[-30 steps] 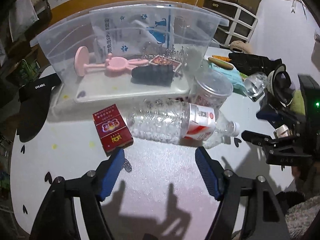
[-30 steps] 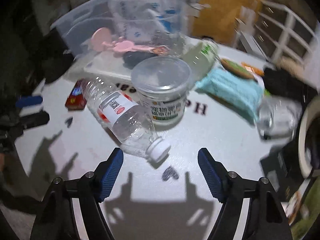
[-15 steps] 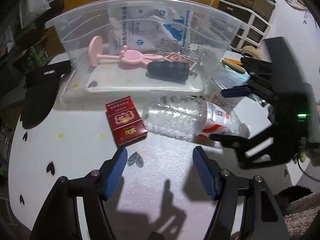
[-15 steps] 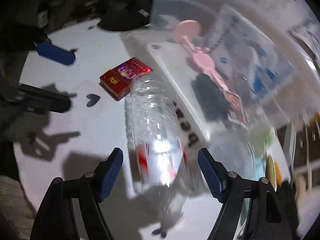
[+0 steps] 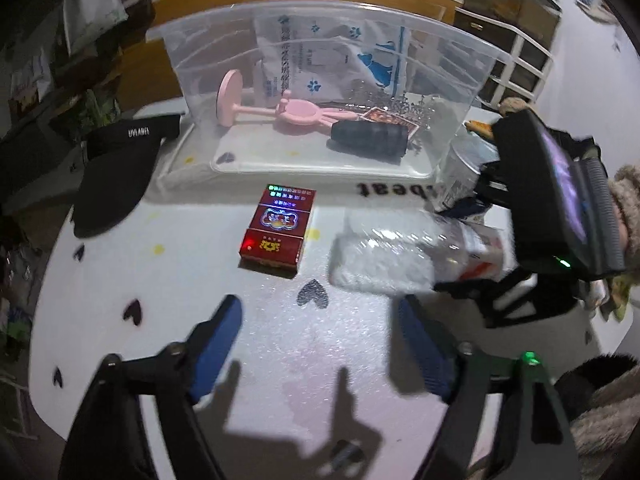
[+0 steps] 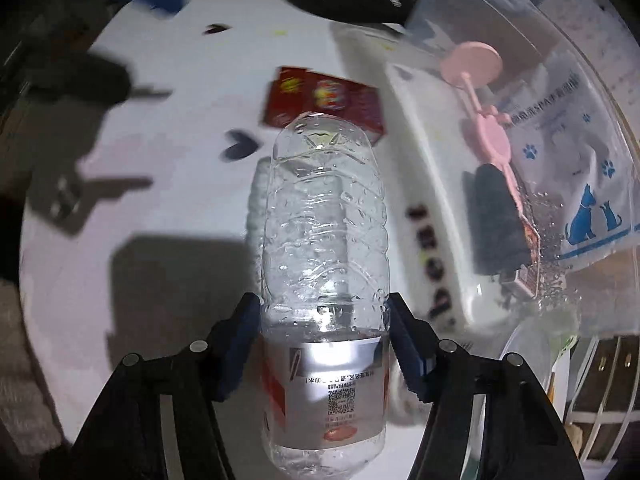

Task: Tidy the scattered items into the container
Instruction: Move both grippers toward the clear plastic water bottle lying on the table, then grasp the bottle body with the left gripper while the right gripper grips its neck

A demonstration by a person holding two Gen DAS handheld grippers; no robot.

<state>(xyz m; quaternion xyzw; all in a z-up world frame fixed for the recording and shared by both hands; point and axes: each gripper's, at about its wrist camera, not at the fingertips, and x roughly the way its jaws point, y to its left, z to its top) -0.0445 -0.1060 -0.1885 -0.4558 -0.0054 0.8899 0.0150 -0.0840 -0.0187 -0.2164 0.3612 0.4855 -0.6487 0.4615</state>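
Glistening ribbed clear bottle (image 6: 324, 248), red-white label

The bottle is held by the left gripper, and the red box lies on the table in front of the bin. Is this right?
Not quite: the right gripper, not the left, holds the bottle, as the right wrist view shows. The left gripper is open and empty. The red box does lie on the table before the bin.

Light: dim room; table top (image 5: 120, 272) lit brightest, surroundings dark.
Shadows: hard, dark gripper shadows fell on the table in both views.
Glare: white hotspot on the bottle (image 6: 324, 240) label; sheen on the clear container (image 5: 460, 80) wall.
Blur: bottle smeared in left view; left gripper (image 5: 320, 344) fingers soft; red box (image 6: 324, 104) streaked in right view.
Distortion: strong fisheye bending, black vignette at corners.
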